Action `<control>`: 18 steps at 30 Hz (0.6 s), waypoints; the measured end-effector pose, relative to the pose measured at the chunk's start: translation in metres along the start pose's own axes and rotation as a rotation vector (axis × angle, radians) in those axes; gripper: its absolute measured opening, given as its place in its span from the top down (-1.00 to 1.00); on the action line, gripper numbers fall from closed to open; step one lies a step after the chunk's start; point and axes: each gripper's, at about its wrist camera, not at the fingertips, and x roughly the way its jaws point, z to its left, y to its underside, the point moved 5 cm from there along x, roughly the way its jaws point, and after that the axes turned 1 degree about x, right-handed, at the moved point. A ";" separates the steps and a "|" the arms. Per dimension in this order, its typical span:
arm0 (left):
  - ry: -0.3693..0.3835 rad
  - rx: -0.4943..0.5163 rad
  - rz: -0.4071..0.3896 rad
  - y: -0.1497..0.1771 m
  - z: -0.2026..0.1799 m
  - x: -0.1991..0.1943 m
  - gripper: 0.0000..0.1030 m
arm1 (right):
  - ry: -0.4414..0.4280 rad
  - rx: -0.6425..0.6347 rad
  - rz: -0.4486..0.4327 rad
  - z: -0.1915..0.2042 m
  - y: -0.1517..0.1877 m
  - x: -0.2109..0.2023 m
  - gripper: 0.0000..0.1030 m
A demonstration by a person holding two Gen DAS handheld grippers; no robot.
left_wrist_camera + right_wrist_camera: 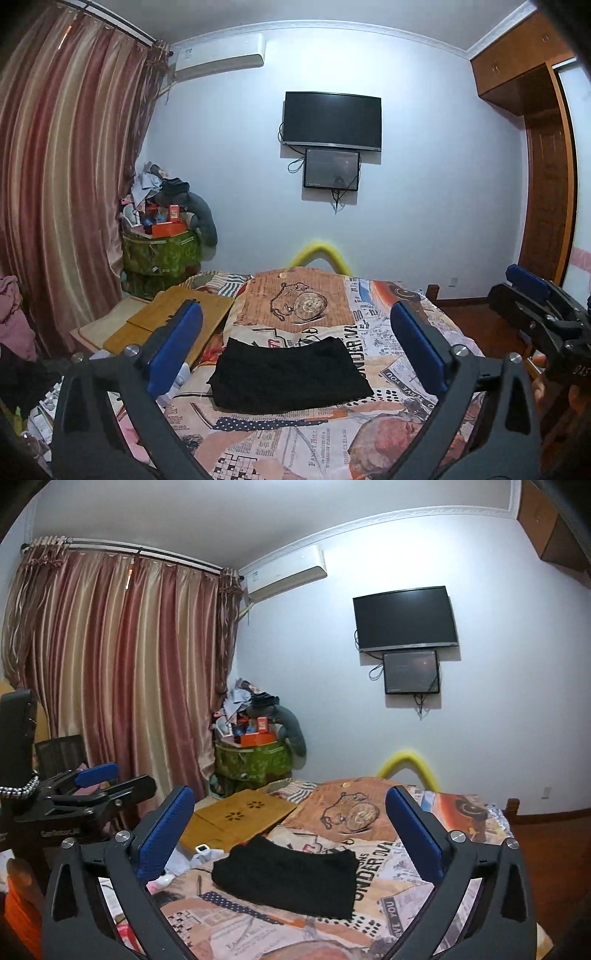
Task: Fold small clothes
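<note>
**Folded garment on the bed, both grippers clear**

The black garment (290, 374) lies folded into a flat rectangle on the printed bedspread (325, 443). The left gripper (295, 350) hangs above the garment's near side, jaws spread wide with nothing between them and apart from the cloth. The right gripper (291, 834) is likewise above the garment, jaws wide open and empty. A wooden board (236, 819) lies just left of the garment. A TV (332, 120) hangs on the wall beyond the garment, with striped curtains (122, 672) far to the garment's left
</note>
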 end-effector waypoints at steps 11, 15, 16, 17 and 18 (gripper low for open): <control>0.001 -0.008 0.006 0.004 0.000 -0.006 -0.99 | 0.005 0.006 0.011 0.003 0.006 -0.008 -1.00; -0.002 -0.007 0.005 0.005 0.000 -0.006 -0.99 | 0.005 0.007 0.016 0.002 0.006 -0.009 -1.00; -0.002 -0.008 0.005 0.005 -0.001 -0.006 -0.99 | 0.006 0.007 0.017 0.003 0.006 -0.009 -1.00; -0.001 -0.007 0.006 0.005 -0.001 -0.006 -0.99 | 0.005 0.006 0.018 0.003 0.007 -0.008 -1.00; 0.000 -0.007 0.007 0.006 -0.002 -0.006 -0.99 | 0.005 0.006 0.020 0.002 0.007 -0.008 -1.00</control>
